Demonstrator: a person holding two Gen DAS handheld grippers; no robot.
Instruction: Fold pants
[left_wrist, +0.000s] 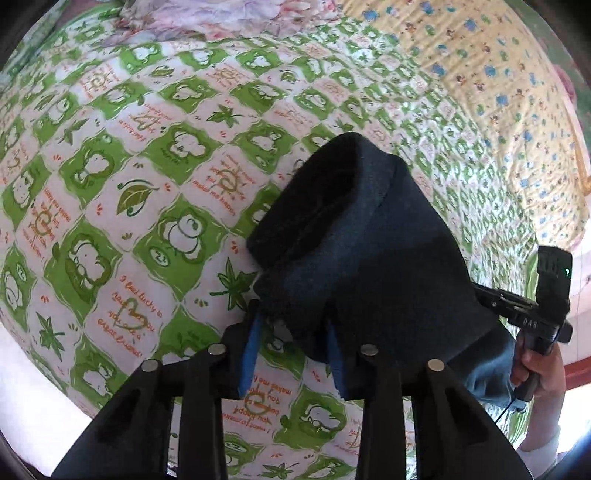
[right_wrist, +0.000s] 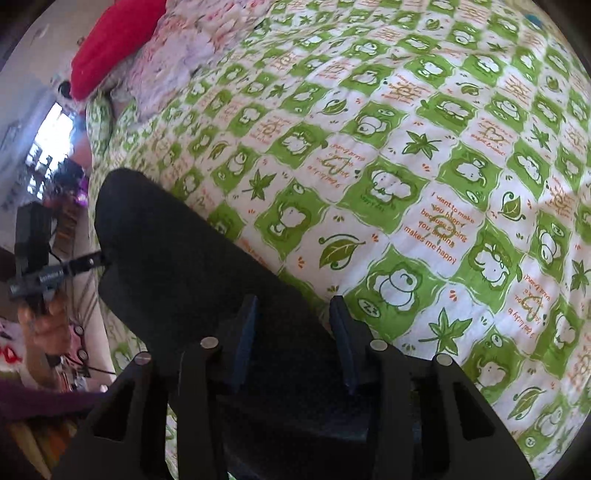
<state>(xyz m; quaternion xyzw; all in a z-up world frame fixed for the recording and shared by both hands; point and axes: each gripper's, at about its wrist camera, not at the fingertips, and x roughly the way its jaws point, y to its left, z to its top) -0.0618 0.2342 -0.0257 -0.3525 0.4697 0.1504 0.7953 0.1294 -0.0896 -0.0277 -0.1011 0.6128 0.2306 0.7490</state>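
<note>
Dark navy pants (left_wrist: 369, 236) lie folded into a thick bundle on the green-and-white printed bedsheet (left_wrist: 129, 192). My left gripper (left_wrist: 293, 332) stands partly open at the bundle's near edge. Cloth drapes over its right fingertip, and bare sheet shows between the blue pads (left_wrist: 249, 354). In the right wrist view the pants (right_wrist: 177, 251) run from the upper left down under my right gripper (right_wrist: 293, 314). Dark cloth fills the gap between its fingers and reaches both pads (right_wrist: 345, 347). A hand (left_wrist: 543, 373) holds the right gripper's handle at the pants' right side.
A yellow printed blanket (left_wrist: 498, 74) covers the far right of the bed. A red pillow (right_wrist: 110, 40) and crumpled floral bedding (right_wrist: 177, 59) lie at its head. Room clutter (right_wrist: 66, 177) sits past the bed's left edge. The other hand (right_wrist: 40, 325) grips the left handle.
</note>
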